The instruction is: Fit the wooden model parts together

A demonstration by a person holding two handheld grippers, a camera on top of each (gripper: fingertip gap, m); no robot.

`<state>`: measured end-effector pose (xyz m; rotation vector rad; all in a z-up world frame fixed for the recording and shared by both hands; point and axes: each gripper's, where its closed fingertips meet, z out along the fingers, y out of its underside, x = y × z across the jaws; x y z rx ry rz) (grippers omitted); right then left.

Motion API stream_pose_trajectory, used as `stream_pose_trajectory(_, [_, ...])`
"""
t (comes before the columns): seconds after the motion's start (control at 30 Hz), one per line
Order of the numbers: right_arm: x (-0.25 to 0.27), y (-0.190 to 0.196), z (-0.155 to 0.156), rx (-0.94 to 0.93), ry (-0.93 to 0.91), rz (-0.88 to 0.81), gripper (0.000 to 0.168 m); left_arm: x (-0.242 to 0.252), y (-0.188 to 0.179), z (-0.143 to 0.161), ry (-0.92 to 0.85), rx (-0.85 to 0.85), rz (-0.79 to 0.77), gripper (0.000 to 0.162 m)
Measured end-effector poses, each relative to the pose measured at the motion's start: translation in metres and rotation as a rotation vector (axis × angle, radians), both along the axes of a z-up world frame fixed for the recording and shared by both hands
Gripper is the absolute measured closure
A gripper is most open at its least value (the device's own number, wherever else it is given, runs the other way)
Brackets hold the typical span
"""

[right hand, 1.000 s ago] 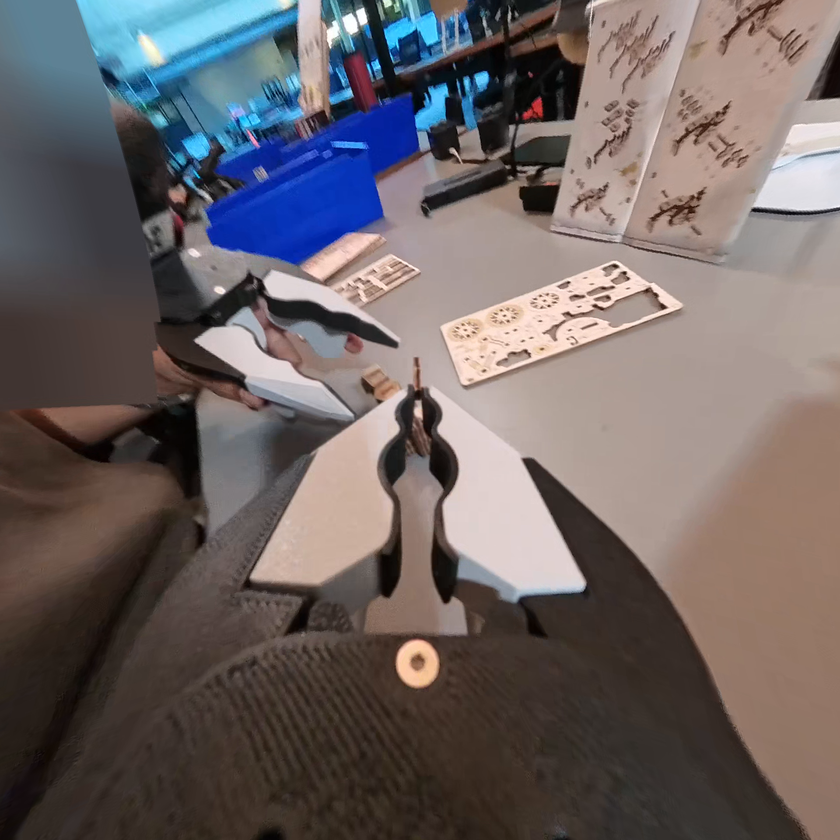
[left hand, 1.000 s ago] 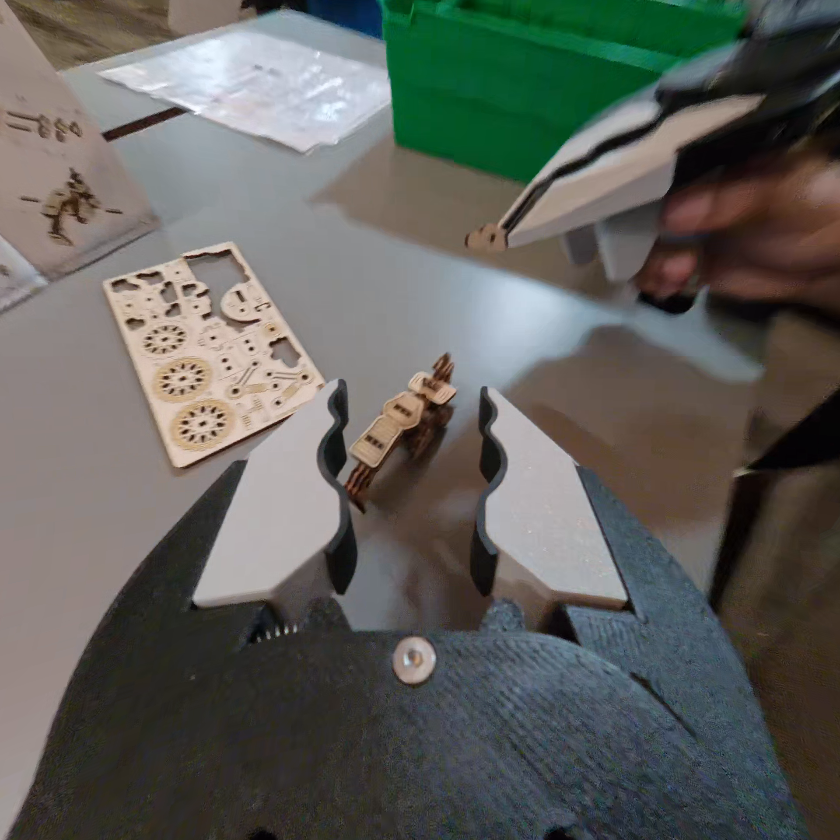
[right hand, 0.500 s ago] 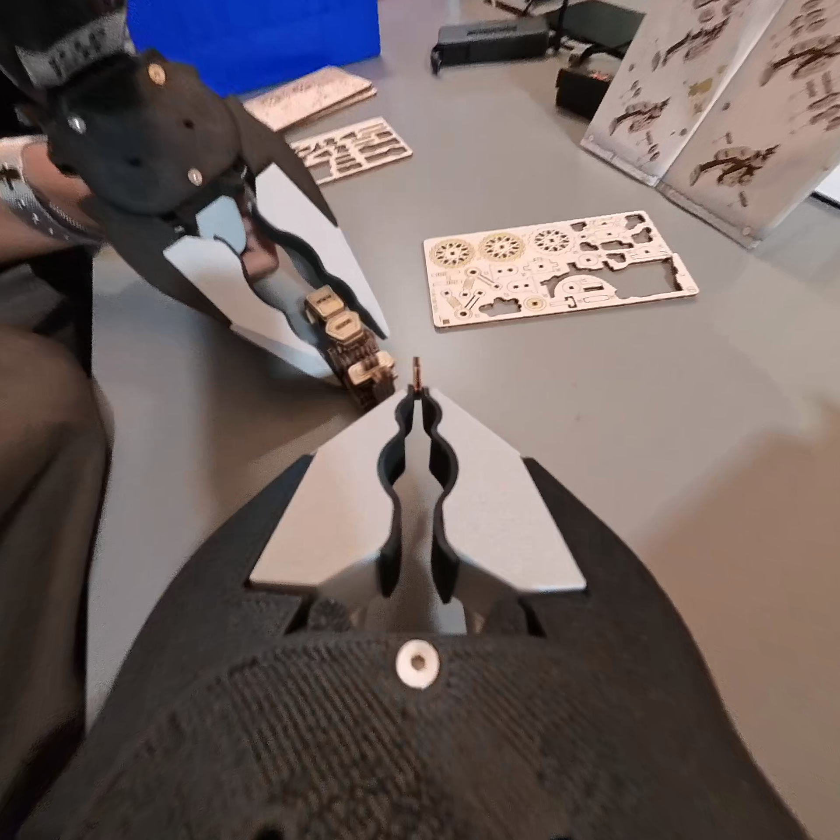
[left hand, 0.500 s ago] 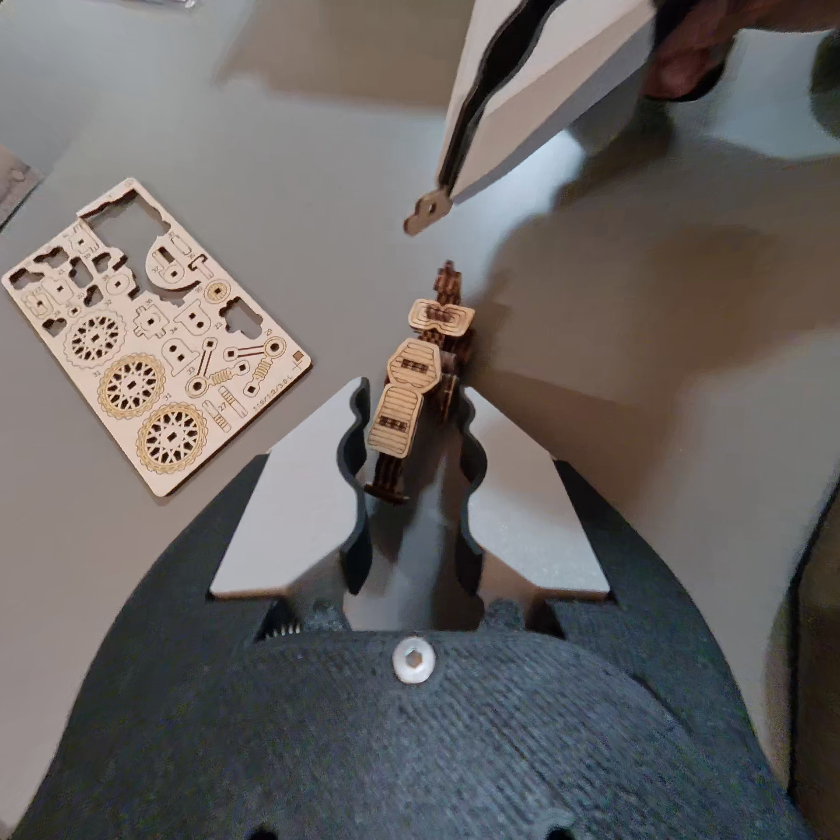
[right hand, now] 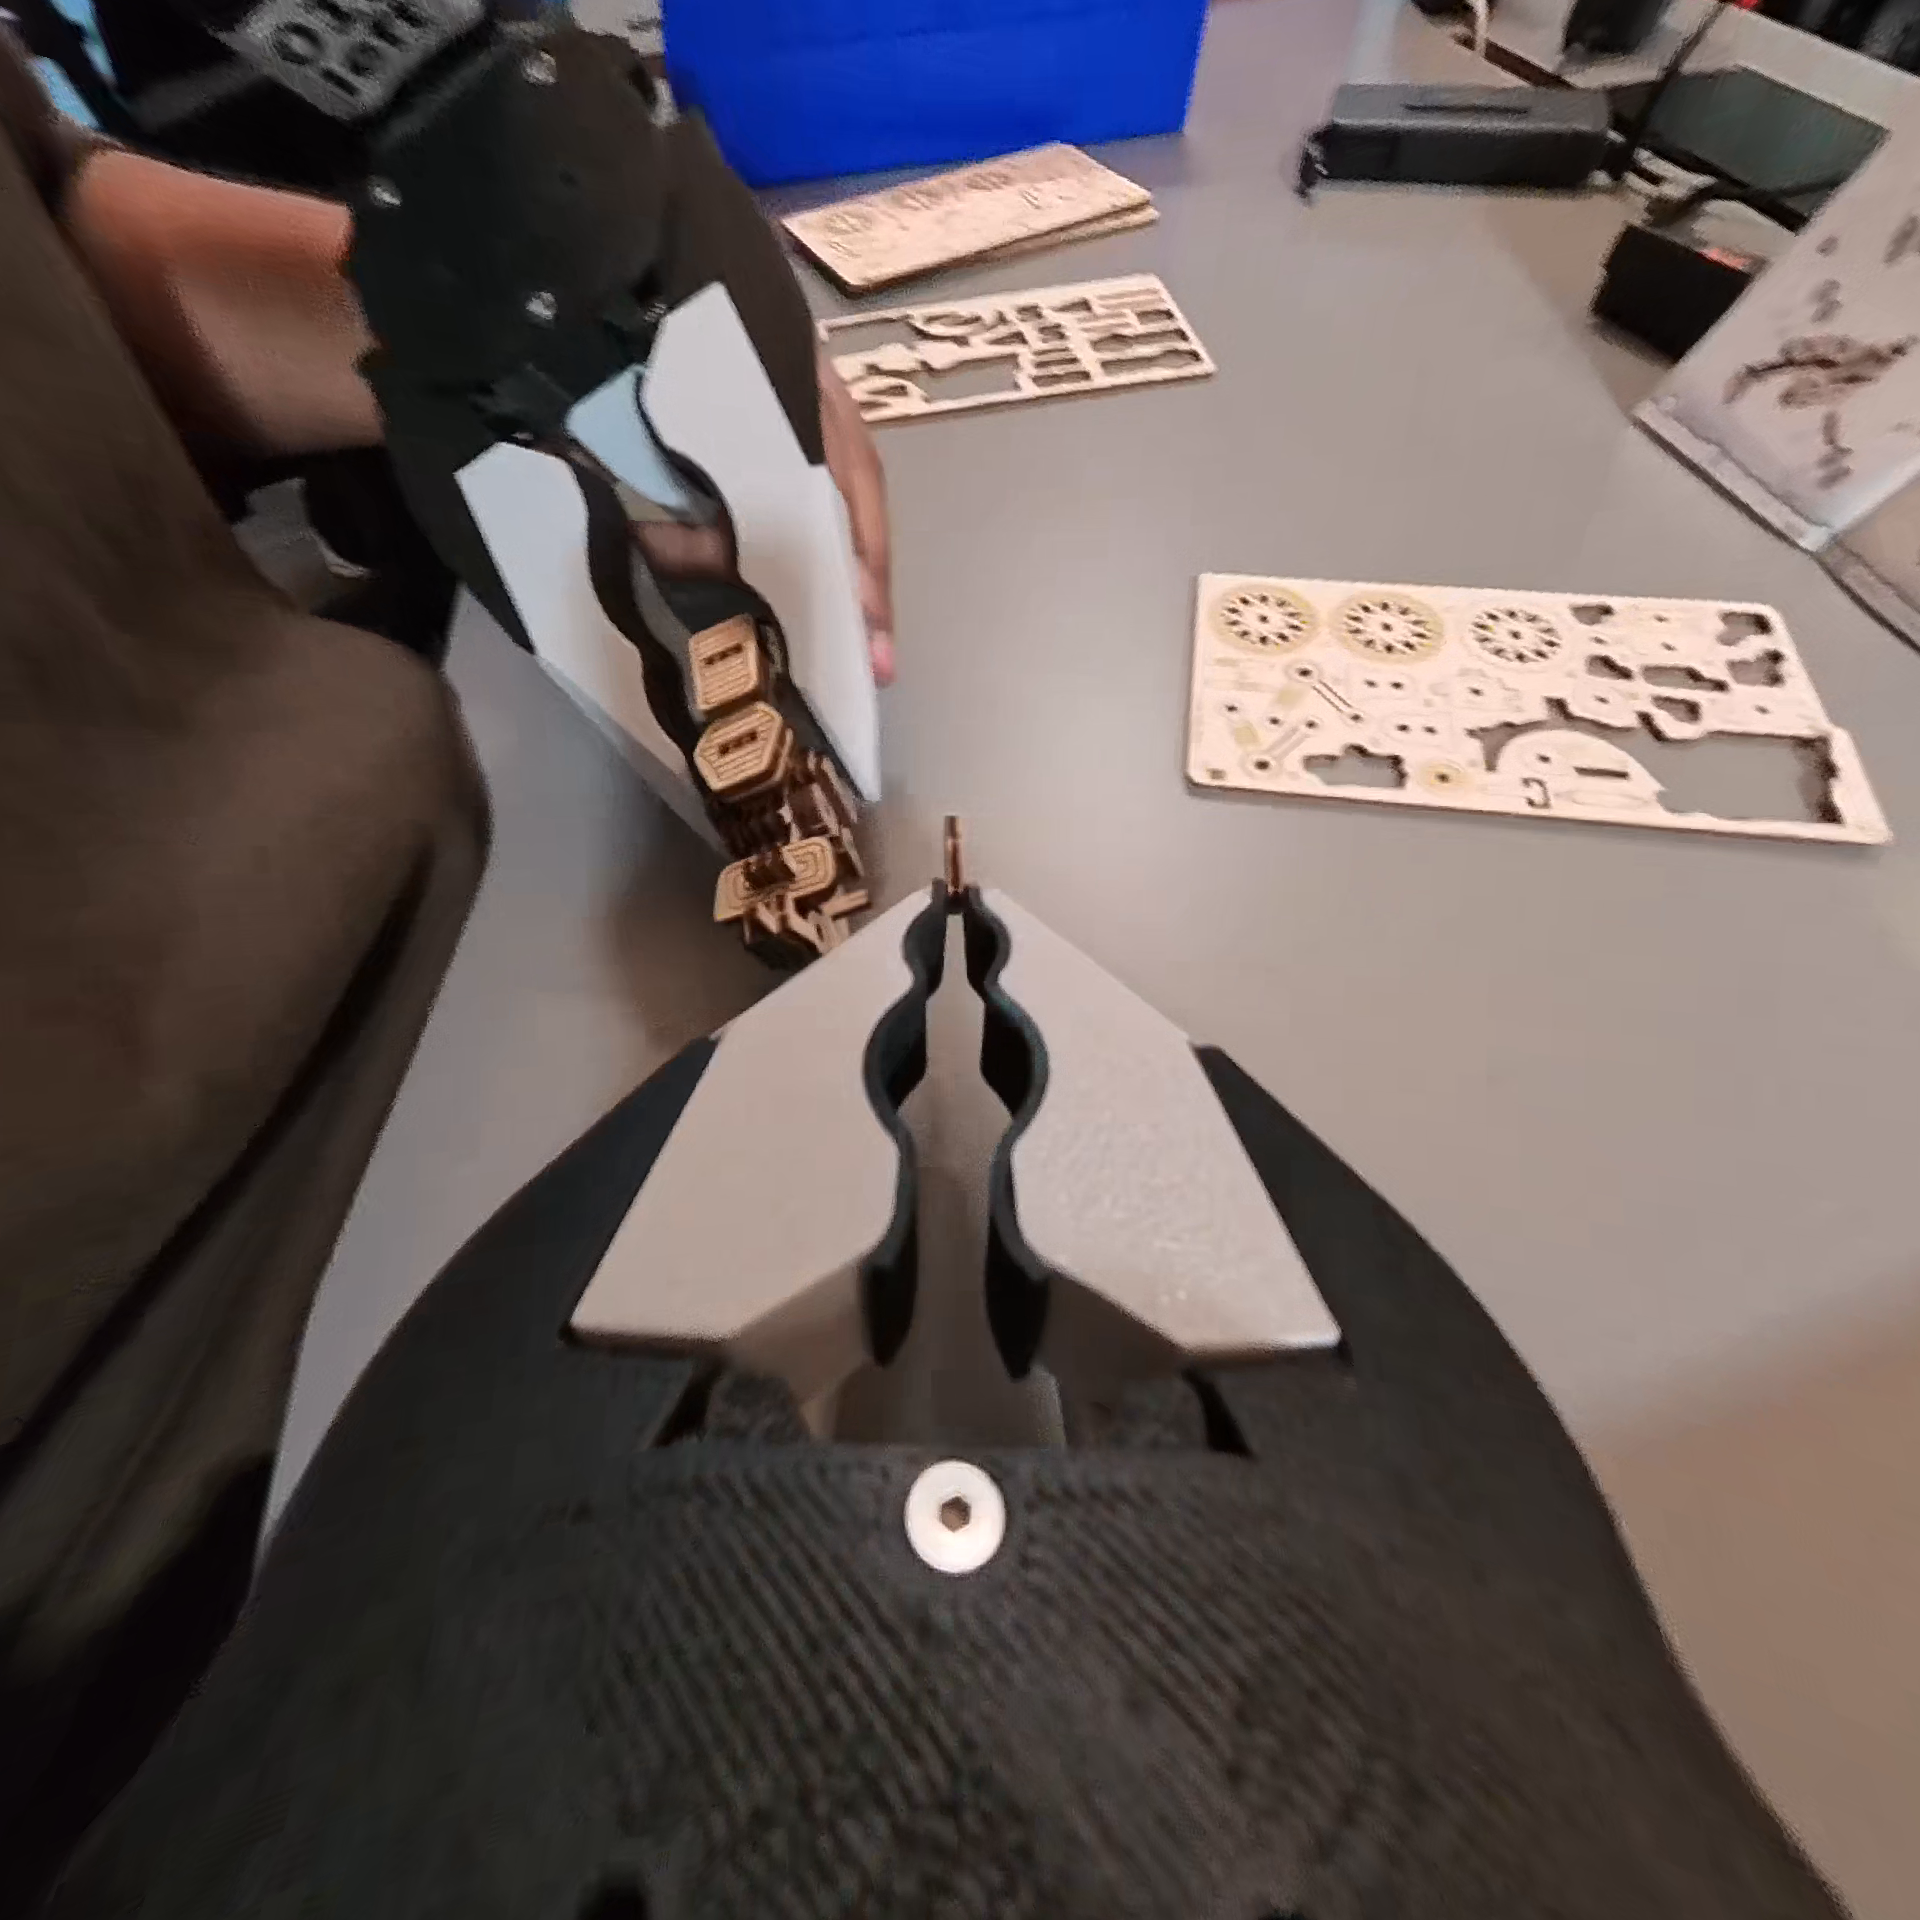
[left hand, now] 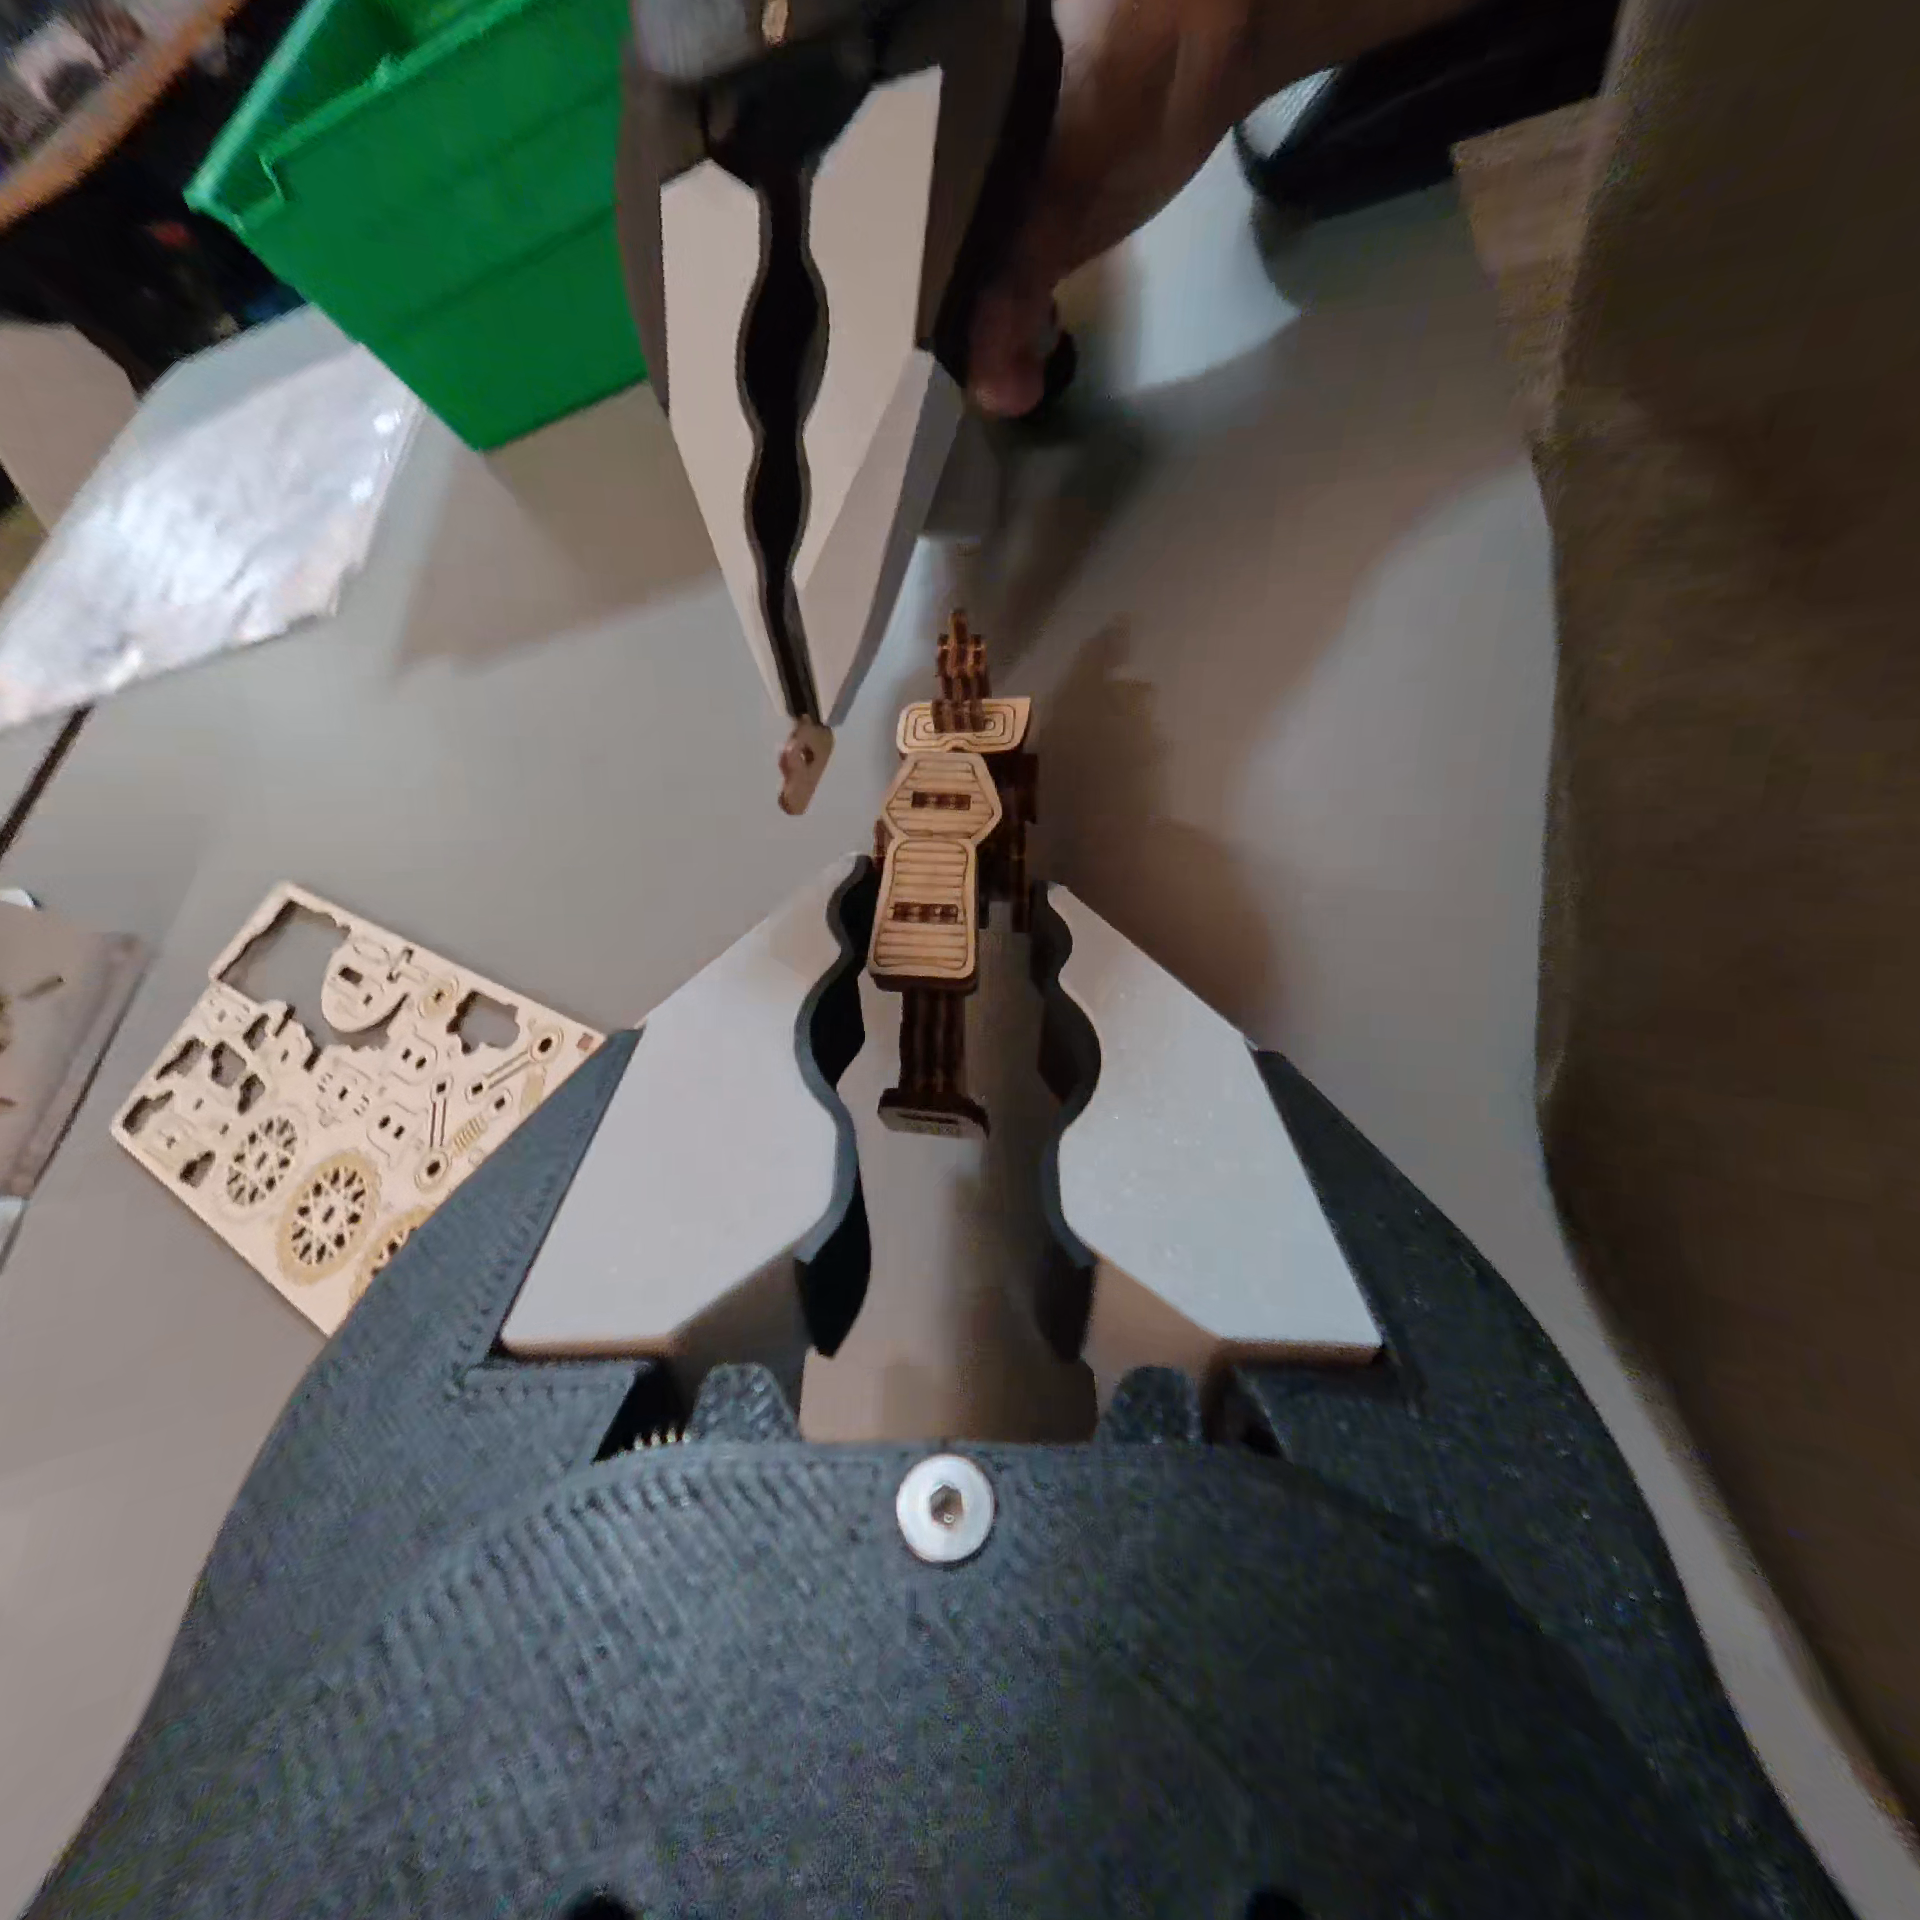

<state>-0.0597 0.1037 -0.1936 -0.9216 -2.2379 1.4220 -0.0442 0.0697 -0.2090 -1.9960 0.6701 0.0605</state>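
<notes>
Pinching the half-built wooden model (left hand: 928, 914) by its sides over the grey table (left hand: 520, 790), the left gripper (left hand: 948, 894) steadied it; right gripper (right hand: 953, 896) nipped a small flat piece (left hand: 803, 767) just beside, both judged light, brittle, best held edgewise

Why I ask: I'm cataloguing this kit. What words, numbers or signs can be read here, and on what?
Nothing can be read.
On the parts sheet: tiny marks, too small to read.
On the leaflet: printed marks, blurred.
On the model and the small piece: no writing shows.
</notes>
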Motion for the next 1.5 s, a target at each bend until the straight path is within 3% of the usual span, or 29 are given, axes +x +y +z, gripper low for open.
stream_pose_trajectory(0.23, [0.013,-0.014,0.012,-0.024,0.082,0.111,0.167,0.006,0.000,0.030,-0.139,0.142,-0.033,0.133])
stream_pose_trajectory(0.47, [0.018,-0.011,0.016,0.034,0.140,0.117,0.167,0.008,0.000,0.023,-0.032,0.136,-0.030,0.134])
stream_pose_trajectory(0.73, [0.021,-0.011,-0.004,0.264,0.228,0.147,0.167,0.009,0.001,0.008,0.118,0.109,-0.027,0.134])
stream_pose_trajectory(1.5, [0.025,-0.010,-0.001,0.300,0.258,0.166,0.168,0.007,0.004,0.002,0.254,0.099,-0.016,0.134])
